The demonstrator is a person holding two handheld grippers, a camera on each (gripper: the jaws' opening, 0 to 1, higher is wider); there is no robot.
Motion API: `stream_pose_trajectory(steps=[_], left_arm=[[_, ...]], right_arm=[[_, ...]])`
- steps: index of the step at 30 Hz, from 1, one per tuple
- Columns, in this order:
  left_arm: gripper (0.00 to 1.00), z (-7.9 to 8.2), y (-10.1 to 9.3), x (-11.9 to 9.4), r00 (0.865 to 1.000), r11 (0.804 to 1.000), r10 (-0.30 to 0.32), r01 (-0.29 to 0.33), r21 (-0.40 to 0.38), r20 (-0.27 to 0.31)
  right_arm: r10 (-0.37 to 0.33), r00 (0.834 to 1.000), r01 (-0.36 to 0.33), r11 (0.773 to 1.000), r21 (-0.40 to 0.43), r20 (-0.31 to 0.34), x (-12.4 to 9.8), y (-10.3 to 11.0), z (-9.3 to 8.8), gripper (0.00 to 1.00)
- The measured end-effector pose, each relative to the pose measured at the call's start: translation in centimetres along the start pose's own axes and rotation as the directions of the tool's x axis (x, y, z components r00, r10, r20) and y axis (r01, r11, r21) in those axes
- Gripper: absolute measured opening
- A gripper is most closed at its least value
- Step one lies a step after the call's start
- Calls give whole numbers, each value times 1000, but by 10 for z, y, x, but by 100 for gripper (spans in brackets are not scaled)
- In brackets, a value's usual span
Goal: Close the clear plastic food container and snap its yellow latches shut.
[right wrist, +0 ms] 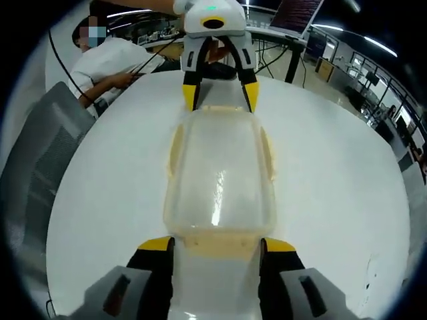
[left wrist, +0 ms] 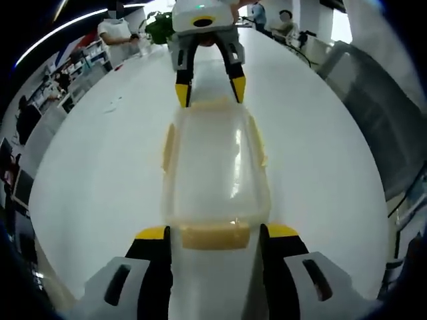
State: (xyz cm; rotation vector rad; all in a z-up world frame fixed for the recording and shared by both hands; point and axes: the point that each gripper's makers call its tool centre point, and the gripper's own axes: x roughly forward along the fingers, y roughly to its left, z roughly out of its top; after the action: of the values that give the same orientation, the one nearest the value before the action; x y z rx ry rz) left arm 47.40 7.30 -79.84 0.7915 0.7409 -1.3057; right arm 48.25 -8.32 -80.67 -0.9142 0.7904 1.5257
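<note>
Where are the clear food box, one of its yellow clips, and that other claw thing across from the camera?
clear container (left wrist: 215, 170), left gripper view, middle of its lid.
yellow latch (left wrist: 214, 236), left gripper view, the near-end clip's face.
right gripper (left wrist: 210, 89), left gripper view, midway between its yellow-tipped fingertips.

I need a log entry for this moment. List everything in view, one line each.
container: one, clear plastic, lid on, lying on the table between the two grippers.
latches: four, pale yellow, one on each end and each long side of the container; whether they are snapped cannot be told.
table: one, white, under the container.
chair: one, grey mesh, at the table's edge.
plant: one, green, at the far end of the table.
people: several, one in white seated beside the table, others further back.
left gripper: one, yellow-tipped black jaws apart, either side of one end latch.
right gripper: one, same colours, jaws apart at the opposite end latch.
</note>
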Motion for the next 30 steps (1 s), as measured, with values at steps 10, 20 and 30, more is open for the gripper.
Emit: stream_pose_trajectory(steps=[10, 20, 30], left_arm=[[41, -4, -4, 0, 999, 999, -33, 32, -39, -13], [39, -5, -1, 1, 999, 999, -28, 27, -40, -22], [39, -5, -2, 1, 999, 999, -38, 36, -36, -36]], right_arm=[[-2, 1000, 2, 1000, 11, 1, -1, -2, 0, 46], [2, 1000, -2, 1000, 1, -12, -1, -3, 0, 38], [3, 999, -3, 1000, -9, -50, -1, -2, -1, 38]])
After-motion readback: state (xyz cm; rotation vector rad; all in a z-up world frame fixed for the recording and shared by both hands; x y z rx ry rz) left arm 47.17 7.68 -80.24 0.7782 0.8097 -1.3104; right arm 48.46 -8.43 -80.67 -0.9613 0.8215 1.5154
